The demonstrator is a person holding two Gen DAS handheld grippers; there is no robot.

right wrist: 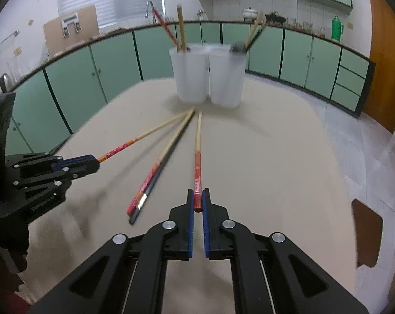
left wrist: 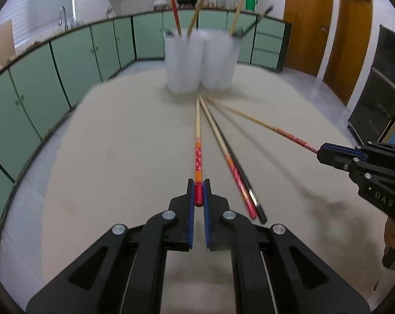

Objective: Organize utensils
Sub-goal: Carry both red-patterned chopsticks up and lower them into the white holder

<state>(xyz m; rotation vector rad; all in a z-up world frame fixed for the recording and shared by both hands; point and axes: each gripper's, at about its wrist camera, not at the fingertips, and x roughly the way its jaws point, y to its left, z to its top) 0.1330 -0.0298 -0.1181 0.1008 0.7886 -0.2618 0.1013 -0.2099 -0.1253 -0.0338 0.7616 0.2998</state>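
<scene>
Left wrist: left gripper [left wrist: 198, 191] clamps orange chopstick [left wrist: 198, 157] | right wrist: right gripper [right wrist: 197, 198] clamps red chopstick [right wrist: 197, 167]

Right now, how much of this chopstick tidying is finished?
Partly. Several chopsticks already stand in the two white cups. The left gripper and right gripper each clamp one chopstick's red end. Two more, the red-ended chopstick and black chopstick, remain on the table.
</scene>
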